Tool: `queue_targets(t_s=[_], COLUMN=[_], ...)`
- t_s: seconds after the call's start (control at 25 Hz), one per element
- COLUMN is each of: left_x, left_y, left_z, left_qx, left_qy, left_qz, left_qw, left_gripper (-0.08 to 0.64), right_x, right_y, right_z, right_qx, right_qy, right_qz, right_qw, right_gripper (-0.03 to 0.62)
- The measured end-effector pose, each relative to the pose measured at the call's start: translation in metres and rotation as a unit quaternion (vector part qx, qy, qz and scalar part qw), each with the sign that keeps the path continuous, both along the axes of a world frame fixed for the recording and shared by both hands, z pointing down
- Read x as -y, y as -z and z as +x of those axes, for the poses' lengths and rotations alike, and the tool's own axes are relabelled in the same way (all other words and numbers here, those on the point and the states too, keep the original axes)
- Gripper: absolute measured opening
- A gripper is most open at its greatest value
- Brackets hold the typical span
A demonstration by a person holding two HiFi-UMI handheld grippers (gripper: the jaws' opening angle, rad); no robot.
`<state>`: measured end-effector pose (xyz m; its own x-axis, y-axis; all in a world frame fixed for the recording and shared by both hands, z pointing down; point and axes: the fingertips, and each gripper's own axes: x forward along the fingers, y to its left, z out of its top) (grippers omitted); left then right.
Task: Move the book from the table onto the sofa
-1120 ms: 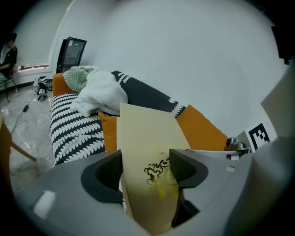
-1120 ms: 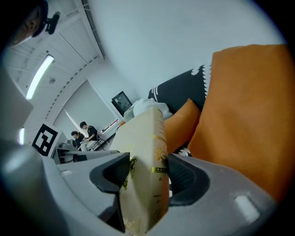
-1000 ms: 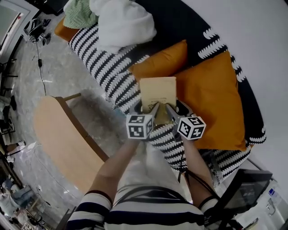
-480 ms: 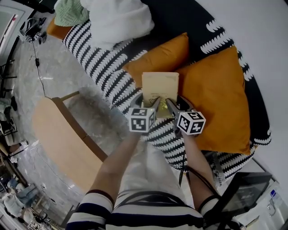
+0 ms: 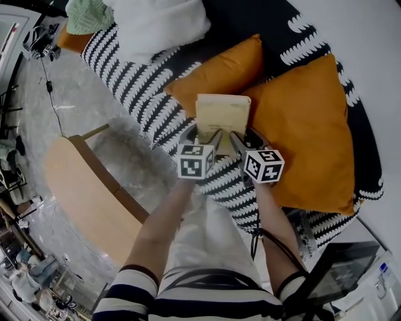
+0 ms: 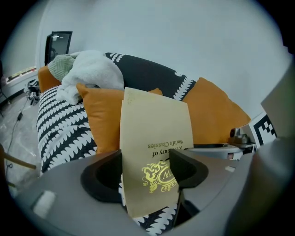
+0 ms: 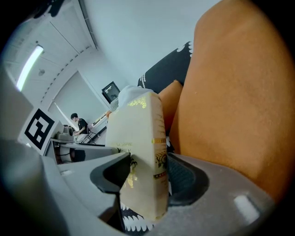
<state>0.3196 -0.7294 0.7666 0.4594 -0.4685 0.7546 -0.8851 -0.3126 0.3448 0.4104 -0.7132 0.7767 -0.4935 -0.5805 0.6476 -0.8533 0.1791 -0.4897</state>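
A cream book [image 5: 222, 113] with a gold emblem is held at its near end by both grippers over the black-and-white sofa [image 5: 144, 94]. It lies between two orange cushions. My left gripper [image 5: 203, 139] is shut on the book's left part. In the left gripper view the cover [image 6: 154, 152] stands between the dark pads, with the left gripper [image 6: 147, 170] closed on it. My right gripper [image 5: 241, 141] is shut on the book's right edge. In the right gripper view the spine [image 7: 140, 152] sits clamped in the right gripper [image 7: 145, 173].
A small orange cushion [image 5: 219, 72] lies behind the book and a big one [image 5: 307, 131] to its right. A white blanket [image 5: 160, 22] and green cloth [image 5: 88, 15] sit at the sofa's far end. A wooden table [image 5: 81, 194] stands at the left.
Both grippers and the book have sunk together toward the sofa, and the book now sits closer in between the two orange cushions.
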Motion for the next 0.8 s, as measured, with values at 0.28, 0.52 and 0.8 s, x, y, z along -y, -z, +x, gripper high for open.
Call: queue_targets(t_s=[0.28,0.52,0.8], left_x=[0.001,0.004,-0.001], left_y=[-0.005,0.003,0.021], left_z=[-0.003,-0.01,-0.023], left_qx=[0.021,0.009,0.011], left_qy=[0.007,0.042,0.063], left_qz=[-0.006,0.004,0.022], left_qw=[0.9997,0.9991,0.9977], left_gripper=[0.323,0.318,0.257], right_x=[0.003,0.001,-0.008], right_y=[0.004,0.013,0.024], right_z=[-0.001,0.001,-0.004], right_qx=[0.011,-0.003,-0.003], right_qy=[-0.021,-0.033,-0.035], right_qz=[-0.002,0.013,0.011], right_qw=[1.0,0.999,0.999], right_gripper=[0.241,0.241,0.227])
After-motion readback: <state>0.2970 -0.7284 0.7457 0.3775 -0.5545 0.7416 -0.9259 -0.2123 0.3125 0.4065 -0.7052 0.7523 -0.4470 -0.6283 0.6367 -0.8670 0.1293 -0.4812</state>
